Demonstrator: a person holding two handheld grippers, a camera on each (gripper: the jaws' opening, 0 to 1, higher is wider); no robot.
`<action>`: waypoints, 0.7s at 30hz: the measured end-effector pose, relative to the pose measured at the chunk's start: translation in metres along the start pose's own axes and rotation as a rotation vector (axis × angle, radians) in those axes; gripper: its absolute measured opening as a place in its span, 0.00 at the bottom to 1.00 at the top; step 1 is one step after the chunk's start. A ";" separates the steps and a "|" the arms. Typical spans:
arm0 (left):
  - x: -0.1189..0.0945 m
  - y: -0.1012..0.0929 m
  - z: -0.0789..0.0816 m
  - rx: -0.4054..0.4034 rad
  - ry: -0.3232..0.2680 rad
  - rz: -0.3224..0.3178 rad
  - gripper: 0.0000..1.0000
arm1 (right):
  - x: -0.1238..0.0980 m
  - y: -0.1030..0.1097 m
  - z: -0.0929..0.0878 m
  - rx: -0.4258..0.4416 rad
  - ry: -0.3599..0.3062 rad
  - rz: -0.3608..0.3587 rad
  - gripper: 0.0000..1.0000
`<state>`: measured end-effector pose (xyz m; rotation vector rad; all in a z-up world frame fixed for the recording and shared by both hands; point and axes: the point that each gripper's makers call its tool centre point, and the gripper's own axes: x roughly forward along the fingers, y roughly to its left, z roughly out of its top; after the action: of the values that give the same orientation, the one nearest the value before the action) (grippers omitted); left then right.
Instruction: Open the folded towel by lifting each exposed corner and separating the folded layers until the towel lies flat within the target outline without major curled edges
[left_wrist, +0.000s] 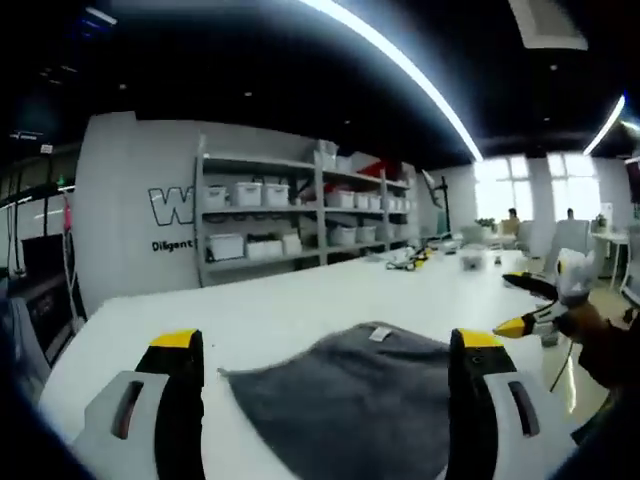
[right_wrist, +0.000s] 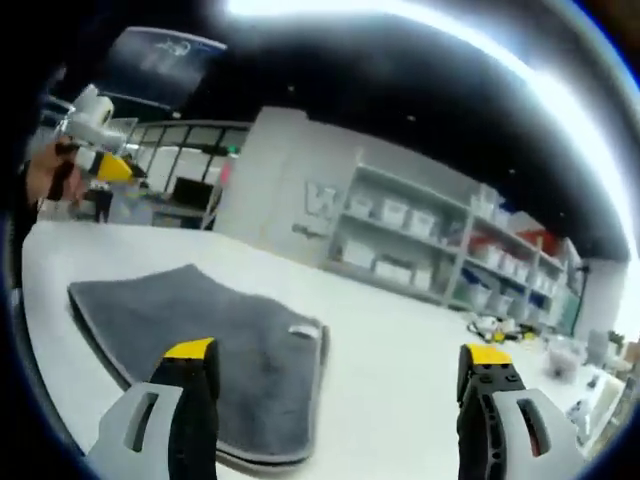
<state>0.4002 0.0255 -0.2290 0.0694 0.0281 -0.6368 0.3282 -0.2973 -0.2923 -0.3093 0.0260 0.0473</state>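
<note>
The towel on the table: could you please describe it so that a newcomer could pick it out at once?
Find the long white table in front of the grey shelves of white bins. On it lies a dark grey folded towel, the one soft, dark thing on the pale top, with a small white label at one edge.

I see a dark grey towel (left_wrist: 350, 400) with a small white label (left_wrist: 379, 334) lying on my white table (left_wrist: 300, 310). My left gripper (left_wrist: 325, 375) has black jaws capped in yellow over pale grey bodies, and my right gripper (right_wrist: 340, 385) wears the same colours. Behind, grey shelving (left_wrist: 300, 215) carries white bins (left_wrist: 248, 193) and something red on top, beside a light grey wall (left_wrist: 130, 210) with white lettering outlined in black. The ceiling (left_wrist: 250, 60) is black, crossed by a bright white light strip (left_wrist: 400, 65).
</note>
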 end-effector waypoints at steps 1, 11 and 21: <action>-0.003 0.002 -0.003 0.003 0.010 0.008 1.00 | 0.001 0.000 0.001 -0.001 0.000 0.002 1.00; -0.014 0.011 -0.033 -0.039 0.047 0.022 1.00 | 0.000 -0.008 0.001 -0.006 -0.002 -0.017 1.00; -0.016 -0.015 -0.035 0.038 0.076 -0.001 1.00 | -0.001 -0.040 0.015 -0.059 -0.008 -0.054 1.00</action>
<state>0.3784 0.0248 -0.2639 0.1301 0.0889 -0.6359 0.3293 -0.3307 -0.2655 -0.3686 0.0082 -0.0046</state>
